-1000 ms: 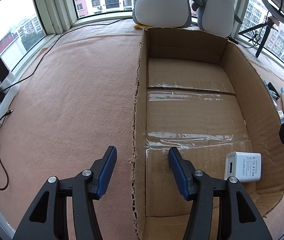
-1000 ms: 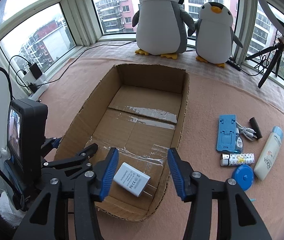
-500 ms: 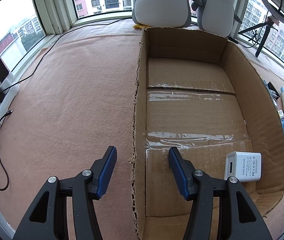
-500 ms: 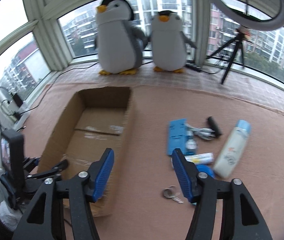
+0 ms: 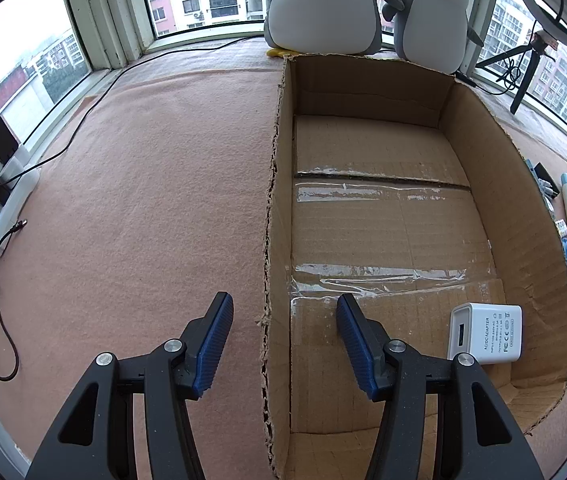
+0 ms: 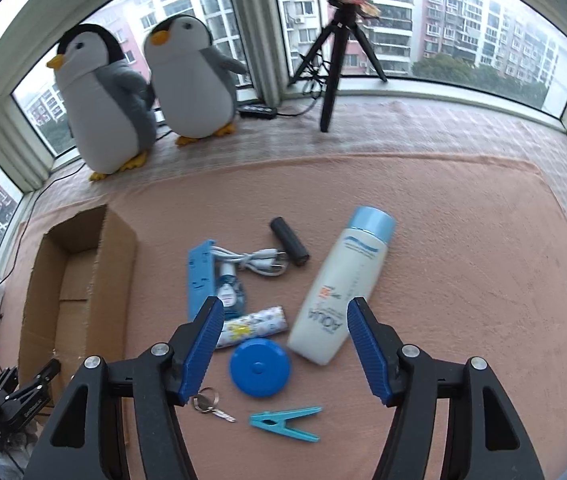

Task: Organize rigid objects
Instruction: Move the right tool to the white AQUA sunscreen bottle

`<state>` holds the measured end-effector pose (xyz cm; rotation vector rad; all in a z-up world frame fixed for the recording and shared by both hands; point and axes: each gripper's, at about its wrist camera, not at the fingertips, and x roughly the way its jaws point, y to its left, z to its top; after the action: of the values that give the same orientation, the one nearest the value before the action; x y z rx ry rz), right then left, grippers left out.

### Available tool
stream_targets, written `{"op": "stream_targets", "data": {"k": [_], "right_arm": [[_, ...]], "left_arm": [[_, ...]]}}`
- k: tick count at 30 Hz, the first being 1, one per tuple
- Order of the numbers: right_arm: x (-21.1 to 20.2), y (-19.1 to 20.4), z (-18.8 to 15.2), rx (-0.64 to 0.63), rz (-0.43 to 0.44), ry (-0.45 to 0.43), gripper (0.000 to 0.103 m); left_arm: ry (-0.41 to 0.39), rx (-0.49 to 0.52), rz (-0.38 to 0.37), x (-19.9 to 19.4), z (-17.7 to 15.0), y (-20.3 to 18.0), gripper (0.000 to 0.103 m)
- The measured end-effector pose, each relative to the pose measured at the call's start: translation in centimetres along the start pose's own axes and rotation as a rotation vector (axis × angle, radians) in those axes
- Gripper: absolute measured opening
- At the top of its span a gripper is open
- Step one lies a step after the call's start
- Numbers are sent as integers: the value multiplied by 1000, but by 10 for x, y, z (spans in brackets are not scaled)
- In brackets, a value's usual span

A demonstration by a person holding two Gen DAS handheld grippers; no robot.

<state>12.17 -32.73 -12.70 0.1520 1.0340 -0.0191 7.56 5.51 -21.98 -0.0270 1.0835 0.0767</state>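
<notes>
This is a home, most likely a glazed balcony or bay-window nook in a high-rise flat. Curved windows (image 6: 463, 40) wrap the space and look out on apartment blocks. Two plush penguins (image 6: 143, 92) stand by the glass on a pink carpet (image 5: 143, 200) that covers the floor. A tripod (image 6: 335, 60) carrying a ring light stands at the window, and a power strip (image 5: 7, 208) with trailing cables lies at the edge. A cardboard box (image 5: 503, 148) and small toiletries such as a lotion bottle (image 6: 347, 288) sit on the carpet.
</notes>
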Motion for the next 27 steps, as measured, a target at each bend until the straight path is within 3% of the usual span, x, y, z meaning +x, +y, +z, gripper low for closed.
{"op": "stream_targets", "data": {"k": [12,27], "right_arm": [[51,-41,11,118,-22,122,61],[99,-53,29,151,-105,177,61]], "left_arm": [[0,-1,-2,0,0,0,58],[0,-4,-5,0,0,1,58]]}}
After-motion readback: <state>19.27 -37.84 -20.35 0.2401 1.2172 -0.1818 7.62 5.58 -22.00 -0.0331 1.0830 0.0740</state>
